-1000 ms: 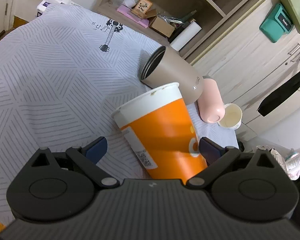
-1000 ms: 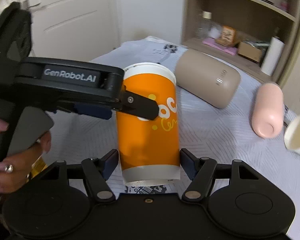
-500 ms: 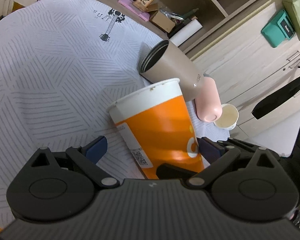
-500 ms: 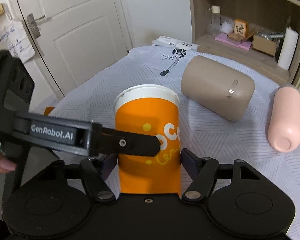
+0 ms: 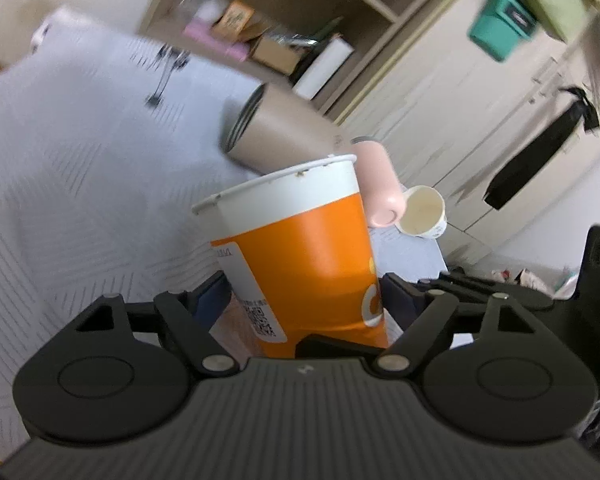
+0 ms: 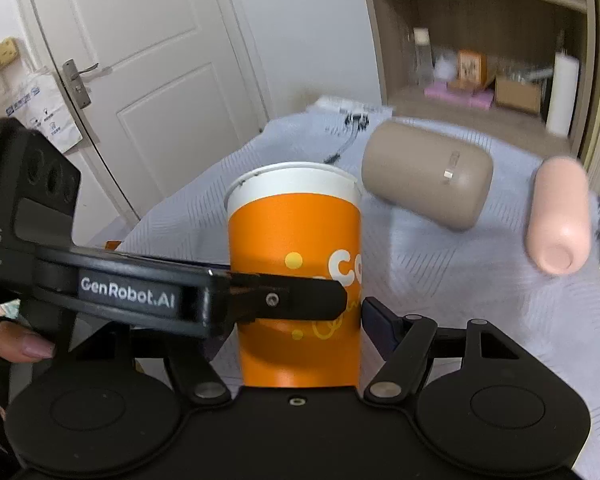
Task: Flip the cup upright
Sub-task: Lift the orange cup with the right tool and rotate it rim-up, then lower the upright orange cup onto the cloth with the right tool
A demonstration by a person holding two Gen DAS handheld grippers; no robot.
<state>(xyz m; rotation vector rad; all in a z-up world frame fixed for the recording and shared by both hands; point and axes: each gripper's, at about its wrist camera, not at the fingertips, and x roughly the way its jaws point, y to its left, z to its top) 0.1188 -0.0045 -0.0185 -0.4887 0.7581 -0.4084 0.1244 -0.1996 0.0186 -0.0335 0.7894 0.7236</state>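
Closing since a moment ago, both tools now pinch the orange cup [image 6: 296,264] upright

Home bedroom (bedsheet [image 5: 80,168], wardrobe [image 5: 480,92]).

Orange cup [image 6: 296,280]: paper, smooth, slight sheen. Tan tumbler [image 6: 428,174] at 1 o'clock: matt coated finish. Pink bottle [image 6: 560,216]: matt, smooth. Tablecloth [image 5: 80,184]: woven cloth, ribbed. Shelving [image 6: 480,8]: wood.
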